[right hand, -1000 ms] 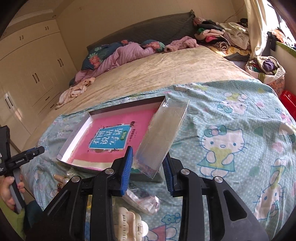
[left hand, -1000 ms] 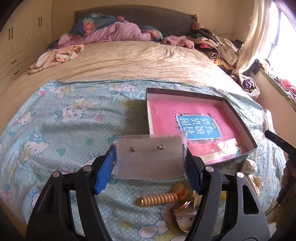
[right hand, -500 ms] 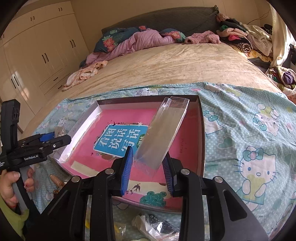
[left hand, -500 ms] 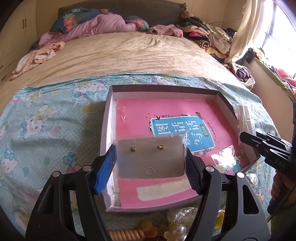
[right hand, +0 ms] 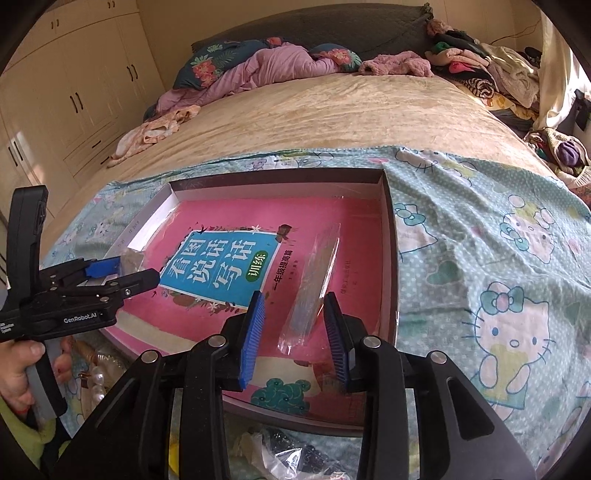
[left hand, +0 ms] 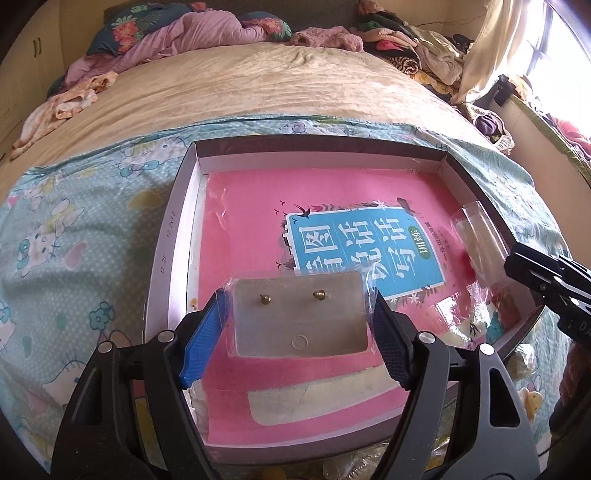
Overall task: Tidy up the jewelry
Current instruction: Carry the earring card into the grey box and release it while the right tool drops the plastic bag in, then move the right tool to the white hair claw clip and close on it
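Observation:
A shallow grey box (left hand: 173, 236) (right hand: 389, 236) lined with a pink book lies on the Hello Kitty sheet. My left gripper (left hand: 297, 323) is shut on a clear packet holding an earring card (left hand: 299, 314) with two small studs, held over the box's near left part. It also shows in the right wrist view (right hand: 122, 271). My right gripper (right hand: 293, 325) has opened, and a long clear packet (right hand: 314, 284) lies tilted between its blue pads (right hand: 253, 328), over the box's right side. That packet also shows in the left wrist view (left hand: 480, 236).
Loose jewelry lies on the sheet in front of the box: pearls (right hand: 96, 380) and plastic bags (right hand: 295, 454). Bedding and clothes are piled at the bed's head (left hand: 207, 33) and right side (right hand: 491, 66). Wardrobes (right hand: 74, 85) stand on the left.
Both grippers moved forward over the box. The right gripper's jaws widened and let the long packet loose; it now tilts between the pads. The left still grips the earring card.

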The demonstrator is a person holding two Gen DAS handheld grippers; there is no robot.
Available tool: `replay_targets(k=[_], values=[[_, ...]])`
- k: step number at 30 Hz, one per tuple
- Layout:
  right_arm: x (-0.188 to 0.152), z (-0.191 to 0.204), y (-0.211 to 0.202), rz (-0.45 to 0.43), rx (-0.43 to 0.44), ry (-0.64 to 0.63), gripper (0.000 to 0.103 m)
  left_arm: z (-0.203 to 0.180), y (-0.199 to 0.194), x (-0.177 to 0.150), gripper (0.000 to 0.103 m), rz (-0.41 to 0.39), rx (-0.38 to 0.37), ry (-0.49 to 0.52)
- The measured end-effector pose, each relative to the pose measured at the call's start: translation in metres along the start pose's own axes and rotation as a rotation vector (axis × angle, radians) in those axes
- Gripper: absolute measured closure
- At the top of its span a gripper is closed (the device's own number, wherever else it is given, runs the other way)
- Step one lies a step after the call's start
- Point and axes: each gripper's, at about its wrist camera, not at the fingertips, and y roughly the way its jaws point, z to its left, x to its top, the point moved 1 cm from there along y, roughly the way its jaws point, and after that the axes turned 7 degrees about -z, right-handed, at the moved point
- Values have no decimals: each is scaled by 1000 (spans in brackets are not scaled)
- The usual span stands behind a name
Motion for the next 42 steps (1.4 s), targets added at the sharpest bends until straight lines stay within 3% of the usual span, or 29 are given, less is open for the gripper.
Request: replay_targets(k=[10,14,30,42], values=[[-2,-7,-48,-87,-16,16,28,2,-21,2,12,-27,10,-30],[-3,-6,-67,-120,-17,21,21,5,-43,7,10,-63,16,-42],[-2,18,-124,-176,6,-22,15,17,-119,2,10,-200,53,-65],[-22,37,-138,-140,21,-56,15,24,-146,-25,10,-205,58,-81]])
